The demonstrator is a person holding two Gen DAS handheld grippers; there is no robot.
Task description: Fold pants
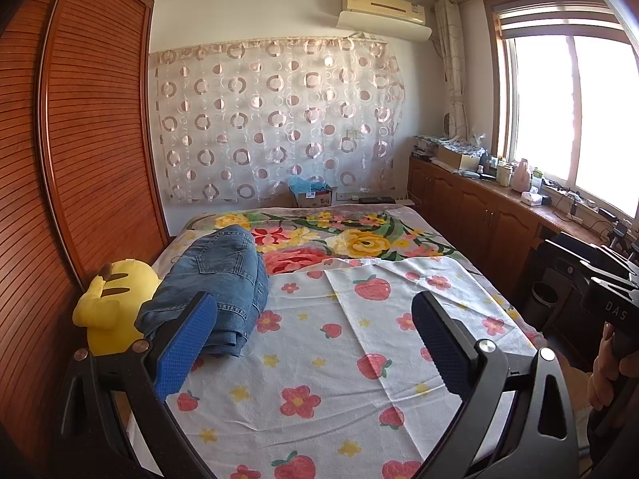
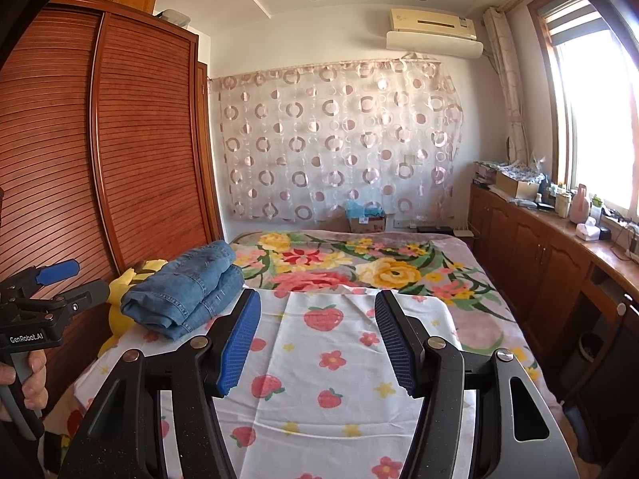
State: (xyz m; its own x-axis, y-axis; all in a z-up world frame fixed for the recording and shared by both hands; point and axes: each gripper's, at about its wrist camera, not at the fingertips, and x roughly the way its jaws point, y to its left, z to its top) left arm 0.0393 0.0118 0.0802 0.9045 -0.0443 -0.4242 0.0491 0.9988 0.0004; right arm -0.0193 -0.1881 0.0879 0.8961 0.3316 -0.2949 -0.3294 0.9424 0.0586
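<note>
A pair of blue jeans (image 1: 217,285) lies folded in a thick bundle on the left side of the bed, next to a yellow plush toy. It also shows in the right wrist view (image 2: 187,293). My left gripper (image 1: 315,311) is open and empty, held above the bed's near end, its left finger in front of the jeans' near edge. My right gripper (image 2: 317,313) is open and empty, above the strawberry sheet, to the right of the jeans. The left gripper also shows at the left edge of the right wrist view (image 2: 68,283).
The bed (image 1: 399,359) has a white strawberry sheet over a flowered blanket (image 1: 359,239). A yellow plush toy (image 1: 112,303) sits against the wooden wardrobe (image 1: 92,139) on the left. Low wooden cabinets (image 1: 479,207) with clutter run along the right under the window.
</note>
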